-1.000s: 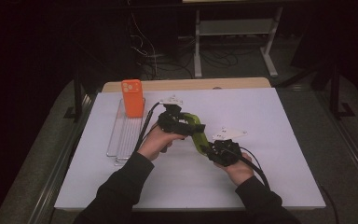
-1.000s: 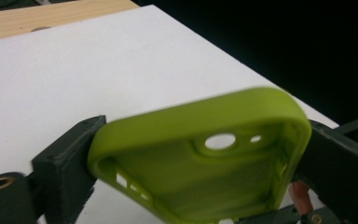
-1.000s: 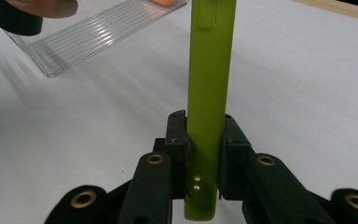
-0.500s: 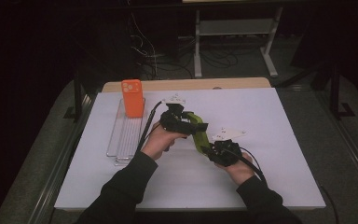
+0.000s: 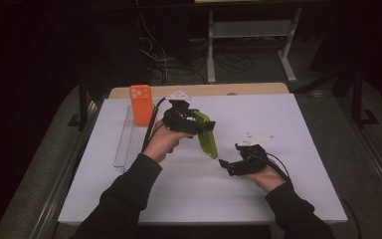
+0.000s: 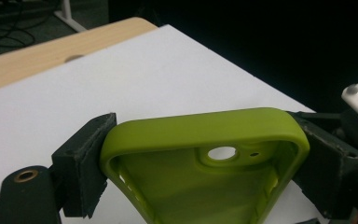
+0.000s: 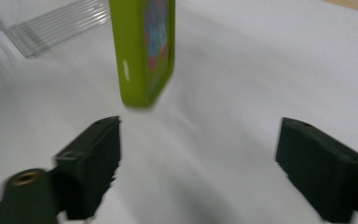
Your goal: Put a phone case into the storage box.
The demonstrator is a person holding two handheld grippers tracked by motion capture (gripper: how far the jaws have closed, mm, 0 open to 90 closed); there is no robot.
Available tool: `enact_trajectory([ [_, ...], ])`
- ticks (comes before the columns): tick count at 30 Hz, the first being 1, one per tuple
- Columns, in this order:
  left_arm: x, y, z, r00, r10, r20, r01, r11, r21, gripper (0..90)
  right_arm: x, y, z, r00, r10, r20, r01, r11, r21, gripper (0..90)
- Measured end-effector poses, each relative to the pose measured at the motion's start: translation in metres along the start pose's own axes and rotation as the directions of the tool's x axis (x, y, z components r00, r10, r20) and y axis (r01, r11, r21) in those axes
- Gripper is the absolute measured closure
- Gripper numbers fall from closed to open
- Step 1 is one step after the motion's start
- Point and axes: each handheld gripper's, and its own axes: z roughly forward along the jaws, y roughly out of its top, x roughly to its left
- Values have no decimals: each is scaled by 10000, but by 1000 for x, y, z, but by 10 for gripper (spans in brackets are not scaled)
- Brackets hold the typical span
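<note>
Now | left gripper [image 5: 195,124] fingers clamp green phone case [image 5: 206,137] | right gripper [image 5: 225,164] just opened, empty

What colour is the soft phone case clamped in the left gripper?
Lime green phone case, seen best in the left gripper view.

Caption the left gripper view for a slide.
Left gripper clamps a green phone case by its camera end above the white table.
</note>
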Motion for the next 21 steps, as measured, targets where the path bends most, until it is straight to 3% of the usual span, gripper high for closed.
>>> enact_trajectory([
  [2,2,4,-7,9999,11,-164,-12,10000,-35,144,-2,-4,-2,9997,-237,29,237,9997,-2,87],
  [6,8,11,-23,9988,47,-497,-47,10000,2,144,-3,-12,-6,9997,-205,102,202,9993,315,27],
  [12,20,19,-51,9938,50,-1110,-47,10000,28,144,-5,-21,-13,9992,-336,209,324,9977,589,24],
  [21,54,28,-93,9729,-247,-2300,212,9996,-176,144,-5,-35,-22,9990,-341,289,314,9954,907,13],
])
